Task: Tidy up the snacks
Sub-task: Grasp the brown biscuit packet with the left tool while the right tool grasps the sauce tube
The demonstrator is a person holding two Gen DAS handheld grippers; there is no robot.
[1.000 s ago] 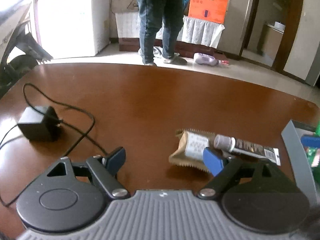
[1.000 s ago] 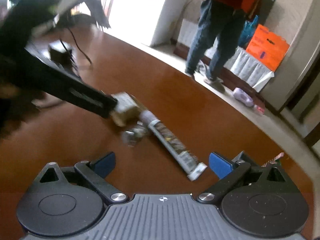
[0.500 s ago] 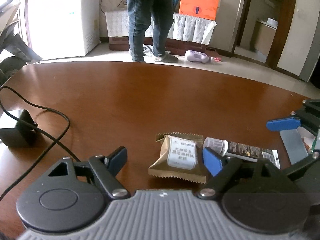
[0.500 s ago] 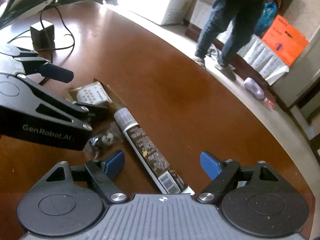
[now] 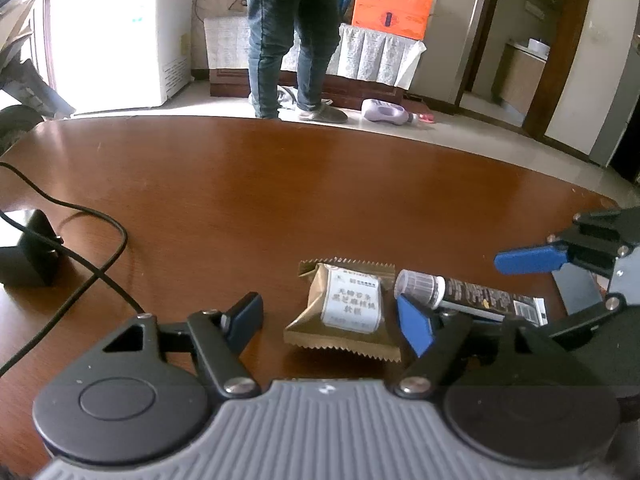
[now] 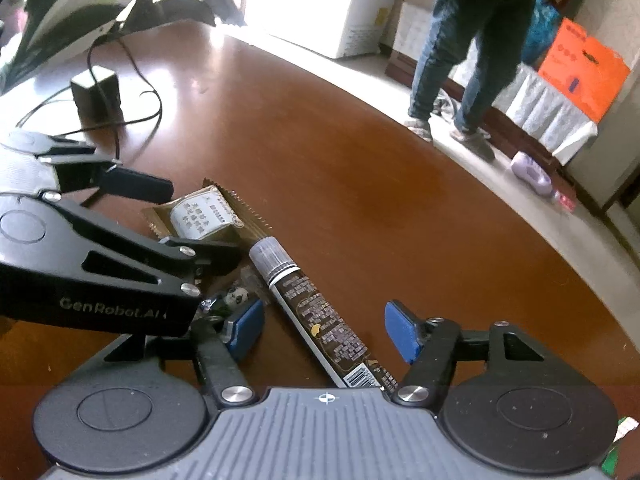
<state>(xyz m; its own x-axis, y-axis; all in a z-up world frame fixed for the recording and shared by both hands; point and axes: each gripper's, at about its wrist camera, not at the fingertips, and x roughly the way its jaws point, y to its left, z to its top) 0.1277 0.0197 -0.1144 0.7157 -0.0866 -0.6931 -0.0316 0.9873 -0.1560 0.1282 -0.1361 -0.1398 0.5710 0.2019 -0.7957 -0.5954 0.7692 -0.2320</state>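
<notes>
Both jaws have just been closing: the left gripper [image 5: 332,318] straddles a gold snack packet [image 5: 347,308] without pressing it, and the right gripper [image 6: 324,326] brackets a dark stick pack [image 6: 320,320], also ungripped. Both snacks lie on the brown table [image 5: 320,184]. Squeezing each mid-body looks wisest, clear of the charger cable [image 5: 100,264] beyond.

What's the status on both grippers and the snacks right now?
Left gripper closing around brown snack packet, pads not touching. Right gripper closing around long stick sachet, no contact. Small panda wrapper beside it.
</notes>
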